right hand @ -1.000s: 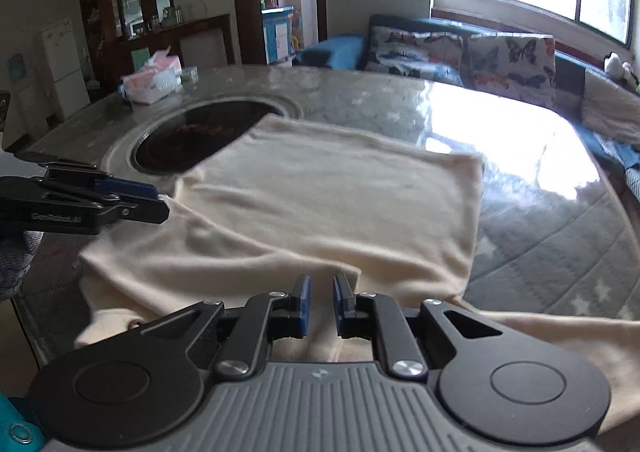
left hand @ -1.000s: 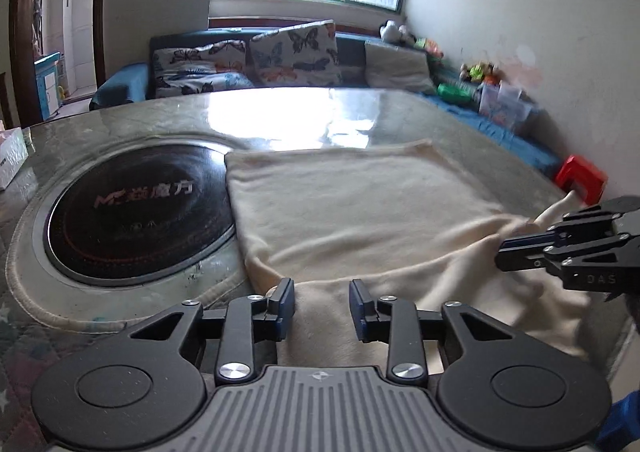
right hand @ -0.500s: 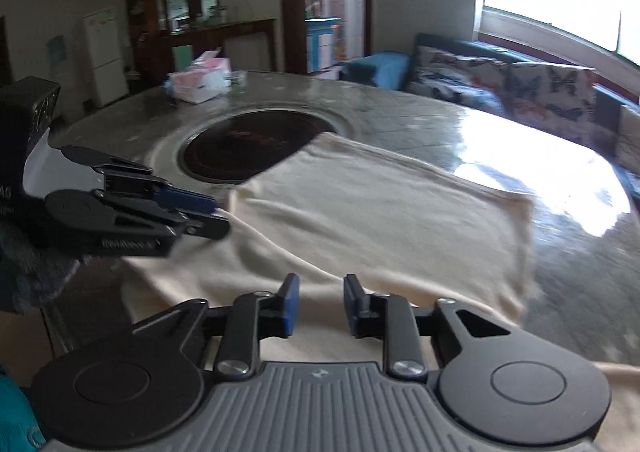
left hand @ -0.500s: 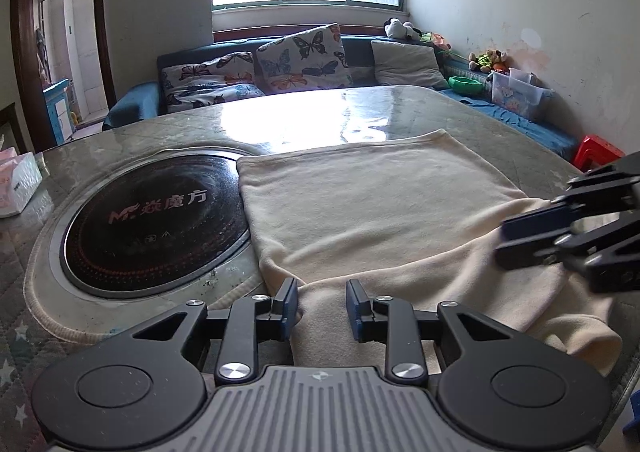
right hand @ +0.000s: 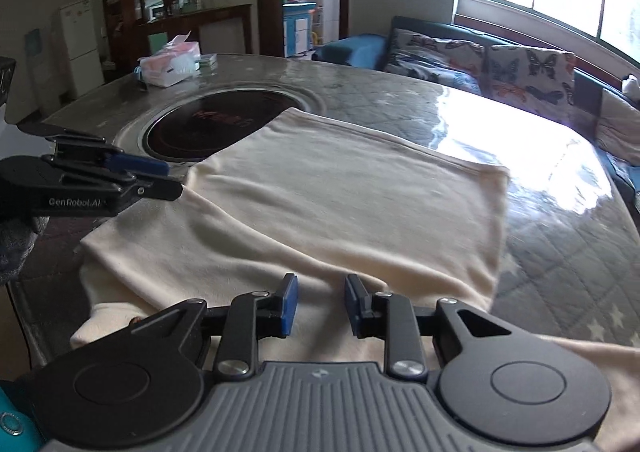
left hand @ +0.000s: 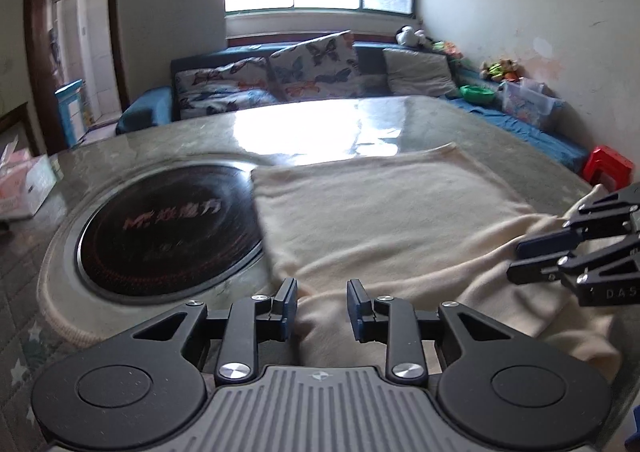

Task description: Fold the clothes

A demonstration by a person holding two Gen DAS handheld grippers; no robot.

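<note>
Both the left tool and right tool hung released over the cream knitted garment (near edge rumpled), so pinching both near corners level seemed best.

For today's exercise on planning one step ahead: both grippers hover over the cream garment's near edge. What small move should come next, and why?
Probably lower both and close on the near edge. The left gripper and right gripper are open, with nothing between their fingers, just above the cream knitted garment, which lies on the glass-topped table with its near layer loose, so nothing can be folded until it is gripped.
</note>
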